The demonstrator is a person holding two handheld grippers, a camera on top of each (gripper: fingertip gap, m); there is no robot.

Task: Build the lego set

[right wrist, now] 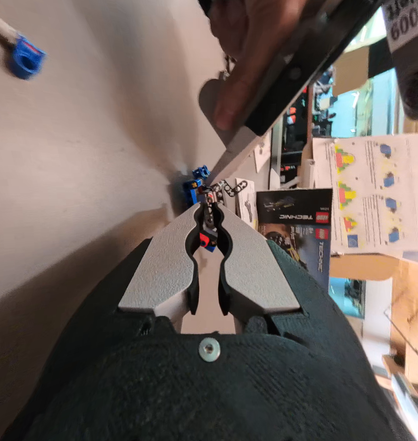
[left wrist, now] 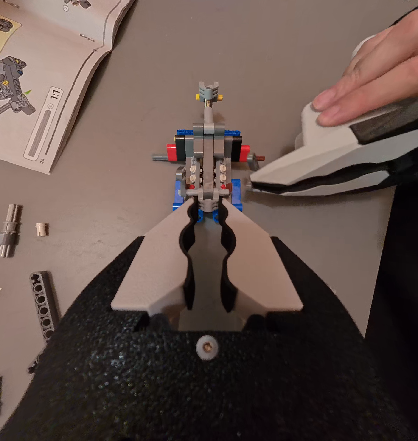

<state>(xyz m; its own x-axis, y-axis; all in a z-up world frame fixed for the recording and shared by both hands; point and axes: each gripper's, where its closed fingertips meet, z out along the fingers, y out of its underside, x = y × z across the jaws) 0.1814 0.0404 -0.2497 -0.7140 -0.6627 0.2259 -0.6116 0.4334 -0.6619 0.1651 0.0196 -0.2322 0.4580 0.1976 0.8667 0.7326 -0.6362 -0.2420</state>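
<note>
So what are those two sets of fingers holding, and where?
Left gripper pinches the brick model by its grey near-end connector. Right gripper is nearly shut beside the model; what it grips cannot be told.

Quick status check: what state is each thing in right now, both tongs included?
Left tongs: clamped on the near grey end of the brick model.
Right tongs: nearly closed beside the model; grip unclear.
Brick model: part-built, resting on the table.
Booklet: lying open.
Cream pin: loose, lying apart.
Grey beam: loose, flat on the table.
</note>
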